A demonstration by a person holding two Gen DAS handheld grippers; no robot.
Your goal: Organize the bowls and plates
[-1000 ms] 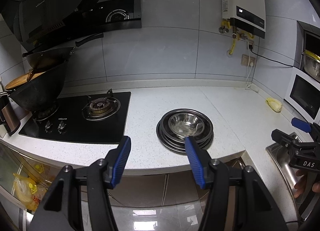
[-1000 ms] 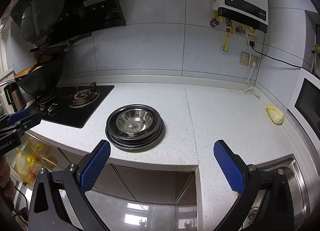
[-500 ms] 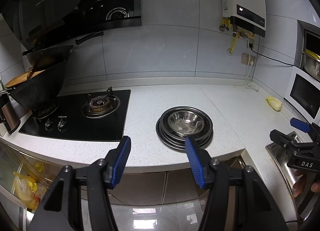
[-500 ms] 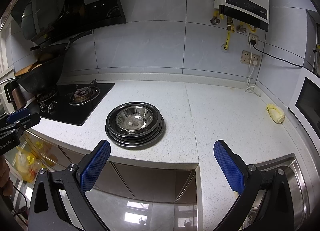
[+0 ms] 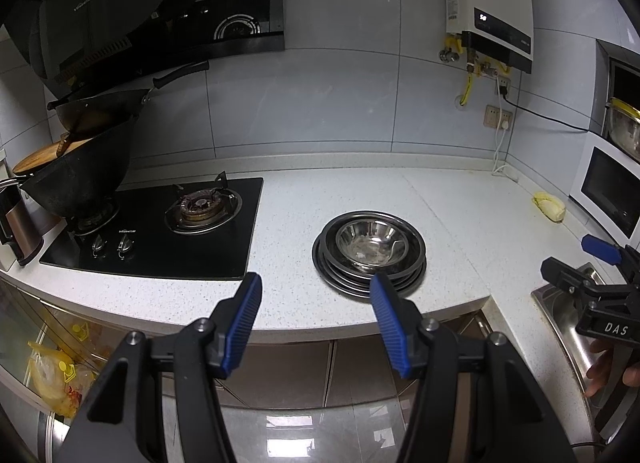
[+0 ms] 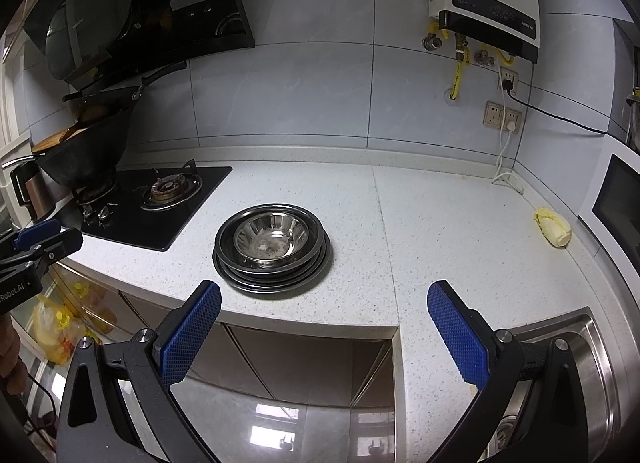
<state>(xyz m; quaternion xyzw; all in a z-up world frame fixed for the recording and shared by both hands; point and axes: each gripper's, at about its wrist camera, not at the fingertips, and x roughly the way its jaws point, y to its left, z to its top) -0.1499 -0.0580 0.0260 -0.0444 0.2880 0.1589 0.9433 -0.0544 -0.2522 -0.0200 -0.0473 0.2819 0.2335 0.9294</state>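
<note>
The shiny steel bowl (image 6: 272, 237) sits inside a pile of steel plates (image 6: 273, 277), all nested in one neat stack on the white counter (image 6: 448, 247), close to its front edge. In the right wrist view the stack is at about 11 o'clock from the gripper, and in the left wrist view it is at about 1 o'clock. Over the last second very little changes: the stack keeps its place and shape, and both views slide only a tiny bit, as if both hands ease back a little. So the dishes already lie together in one tidy pile, which is how the task wants them; I cannot tell if more dishes are meant to join it or if the job is over. The left gripper (image 5: 316, 321) hangs in the air in front of the counter edge, with its blue pads set a middling way apart and nothing between them. The right gripper (image 6: 324, 333) also hangs out in front of the counter, with its pads spread wide and nothing in them. Neither one touches the stack. Further out, the black stove (image 5: 160, 231) with a big wok (image 5: 80, 179) is at 10 o'clock, a yellow lump (image 6: 553, 227) lies at 2 o'clock near the white oven, and the metal sink (image 6: 576, 347) is low at 4 o'clock
</note>
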